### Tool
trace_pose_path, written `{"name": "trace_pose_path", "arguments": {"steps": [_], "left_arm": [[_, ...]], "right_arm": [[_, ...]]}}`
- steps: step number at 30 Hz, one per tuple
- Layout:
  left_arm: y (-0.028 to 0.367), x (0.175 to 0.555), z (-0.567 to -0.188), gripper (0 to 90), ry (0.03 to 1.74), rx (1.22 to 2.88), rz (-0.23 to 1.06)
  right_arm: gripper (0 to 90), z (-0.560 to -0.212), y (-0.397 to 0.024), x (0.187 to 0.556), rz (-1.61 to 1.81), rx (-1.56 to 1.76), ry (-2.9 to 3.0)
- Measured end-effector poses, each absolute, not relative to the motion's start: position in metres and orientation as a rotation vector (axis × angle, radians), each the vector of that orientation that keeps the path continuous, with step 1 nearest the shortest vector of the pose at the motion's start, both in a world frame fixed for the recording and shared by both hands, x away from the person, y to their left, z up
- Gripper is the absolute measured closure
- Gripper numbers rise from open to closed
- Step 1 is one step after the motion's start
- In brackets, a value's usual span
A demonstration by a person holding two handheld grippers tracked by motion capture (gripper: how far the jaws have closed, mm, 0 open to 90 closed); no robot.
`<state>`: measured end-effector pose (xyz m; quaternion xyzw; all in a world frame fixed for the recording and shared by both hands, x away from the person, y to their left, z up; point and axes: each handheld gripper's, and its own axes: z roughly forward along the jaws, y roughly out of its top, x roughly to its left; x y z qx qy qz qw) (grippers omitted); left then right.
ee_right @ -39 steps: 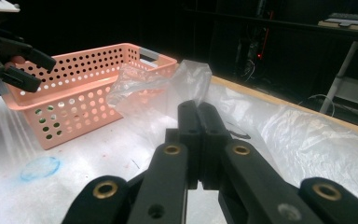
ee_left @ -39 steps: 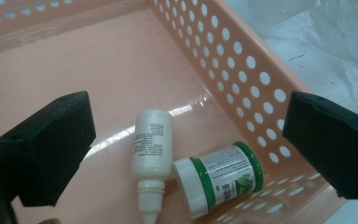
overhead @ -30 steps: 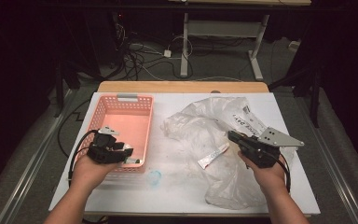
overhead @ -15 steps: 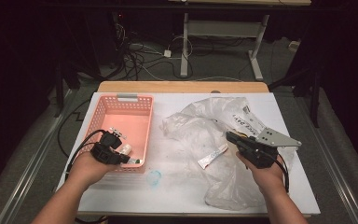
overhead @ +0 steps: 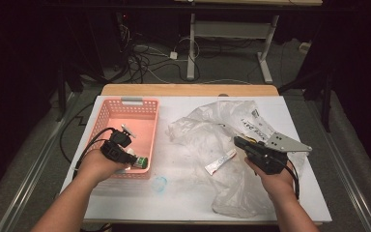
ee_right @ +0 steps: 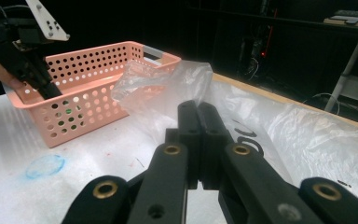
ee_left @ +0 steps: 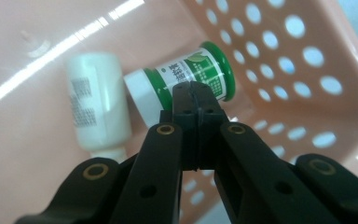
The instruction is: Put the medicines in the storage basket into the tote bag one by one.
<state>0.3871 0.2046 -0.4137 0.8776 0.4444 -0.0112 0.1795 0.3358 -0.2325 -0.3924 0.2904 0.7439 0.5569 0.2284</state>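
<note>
The green-and-white bottle [ee_left: 186,79] in the pink basket [ee_left: 284,70] carried white characters on its green label, too blurred to read. The white bottle [ee_left: 95,107] at its 9 o'clock bore grey print, also illegible. The plastic bag [overhead: 251,126] showed dark lettering that could not be made out.

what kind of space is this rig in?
Looks like a lab or workshop data-collection bench, not a home: a white-topped table under bright light in a dark room, loose cables on the floor behind it, and another desk frame beyond.
</note>
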Motion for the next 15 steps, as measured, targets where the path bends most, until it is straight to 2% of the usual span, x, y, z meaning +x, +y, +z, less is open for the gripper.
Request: {"name": "trace_pose_path", "arguments": {"steps": [3, 7, 8, 12, 15], "left_arm": [[0.203, 0.389, -0.407, 87.6, 1.246, 2.430, 0.054], [0.202, 0.391, -0.402, 80.0, 1.263, 2.394, 0.130], [0.202, 0.391, -0.401, 75.9, 1.271, 2.393, 0.128], [0.202, 0.394, -0.404, 50.2, 1.336, 2.402, 0.078], [0.202, 0.398, -0.407, 39.7, 1.381, 2.389, 0.058]], "right_arm": [[90.0, -0.393, -0.233, 0.336, 1.531, 0.803, 2.046], [90.0, -0.393, -0.233, 0.336, 1.533, 0.804, 2.048], [90.0, -0.393, -0.233, 0.336, 1.533, 0.803, 2.046], [90.0, -0.392, -0.233, 0.336, 1.531, 0.803, 2.047], [90.0, -0.392, -0.233, 0.335, 1.533, 0.802, 2.048]]}}
